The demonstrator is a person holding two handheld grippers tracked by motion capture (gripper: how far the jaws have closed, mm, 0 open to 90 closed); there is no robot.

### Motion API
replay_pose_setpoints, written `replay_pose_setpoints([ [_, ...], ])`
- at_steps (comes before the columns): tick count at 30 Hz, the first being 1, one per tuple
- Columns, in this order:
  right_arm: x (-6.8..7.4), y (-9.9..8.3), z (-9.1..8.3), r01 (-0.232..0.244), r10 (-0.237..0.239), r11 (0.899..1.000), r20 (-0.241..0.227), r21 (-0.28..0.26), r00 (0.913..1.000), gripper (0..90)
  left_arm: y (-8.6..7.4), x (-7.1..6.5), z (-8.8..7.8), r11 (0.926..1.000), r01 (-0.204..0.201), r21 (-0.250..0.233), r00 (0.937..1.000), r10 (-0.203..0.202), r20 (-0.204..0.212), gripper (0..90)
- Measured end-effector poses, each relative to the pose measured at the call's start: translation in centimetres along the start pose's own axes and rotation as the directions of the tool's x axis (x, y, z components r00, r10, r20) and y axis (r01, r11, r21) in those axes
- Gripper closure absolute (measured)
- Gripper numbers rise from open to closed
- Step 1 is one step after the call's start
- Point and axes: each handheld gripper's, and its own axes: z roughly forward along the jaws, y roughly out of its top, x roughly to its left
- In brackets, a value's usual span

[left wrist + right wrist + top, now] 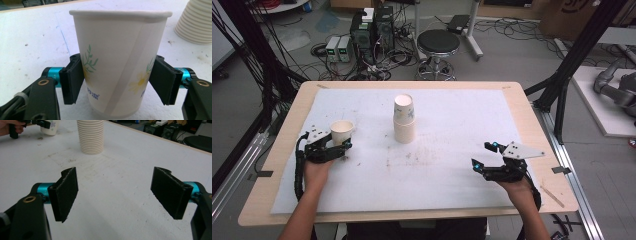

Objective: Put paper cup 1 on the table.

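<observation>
A single paper cup [341, 131] with a flower print stands upright on the left of the white mat [447, 170]. My left gripper [340, 145] has it between its jaws, and in the left gripper view both black pads [73, 82] lie against the sides of the cup [117, 50], low on its body. A tall stack of paper cups [404, 120] stands at the mat's middle, to the right of the held cup. My right gripper [485, 156] rests at the right of the mat. Its jaws stand wide apart over bare mat [116, 192], holding nothing.
The stack of cups [90, 136] rises ahead in the right gripper view, with the left hand and cup [51, 127] far to the left. The wooden table edge [532, 125] frames the mat. A black stool [438, 42] and electronics stand on the floor beyond.
</observation>
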Motion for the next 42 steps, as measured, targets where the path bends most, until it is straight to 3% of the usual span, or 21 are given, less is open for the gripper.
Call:
replay_pose_setpoints([
  [8,0.1,0.0,-0.2,-0.006,0.006,1.0,-0.003,0.003,1.0,22.6,-0.5,-0.2,-1.0,0.9995,-0.008,0.031,0.9998,0.008,-0.015,32.2],
  [17,0.2,0.1,-0.1,-0.003,0.003,1.0,-0.007,0.006,1.0,22.7,-0.7,-0.3,-1.2,0.9995,-0.009,0.031,0.9996,0.01,-0.027,30.2],
  [21,0.1,0.0,-0.1,-0.002,0.002,1.0,-0.009,0.005,1.0,22.7,-1.1,-0.1,-2.0,0.9987,0.05,0.009,0.9987,-0.05,-0.012,20.1],
  [25,0.1,0.0,-0.1,0.0,0.0,1.0,-0.008,0.007,1.0,22.7,-1.3,-0.1,-2.8,0.9972,0.075,-0.009,0.9972,-0.075,-0.007,17.7],
  [28,0.1,0.1,-0.2,-0.002,0.002,1.0,-0.011,0.006,0.9999,22.7,-1.5,-0.1,-4.1,0.9942,0.099,-0.042,0.9951,-0.099,-0.004,17.3],
  [36,0.0,0.1,-0.5,-0.005,0.005,1.0,0.001,0.001,1.0,22.7,-1.4,-0.4,-6.3,0.9853,0.102,-0.136,0.9946,-0.103,0.0,17.3],
  [39,-0.1,0.1,-0.6,-0.007,0.007,1.0,0.011,-0.001,0.9999,22.7,-1.0,-0.7,-6.9,0.9743,0.097,-0.203,0.9951,-0.099,0.003,17.2],
  [40,-0.1,0.1,-0.6,-0.007,0.007,1.0,0.011,-0.001,0.9999,22.7,-1.0,-0.7,-6.9,0.9743,0.097,-0.203,0.9951,-0.099,0.003,17.2],
  [42,-0.2,0.0,-0.7,-0.011,0.011,1.0,0.019,-0.002,0.9998,22.7,-0.6,-1.2,-7.3,0.9628,0.092,-0.254,0.9958,-0.089,0.023,17.0],
])
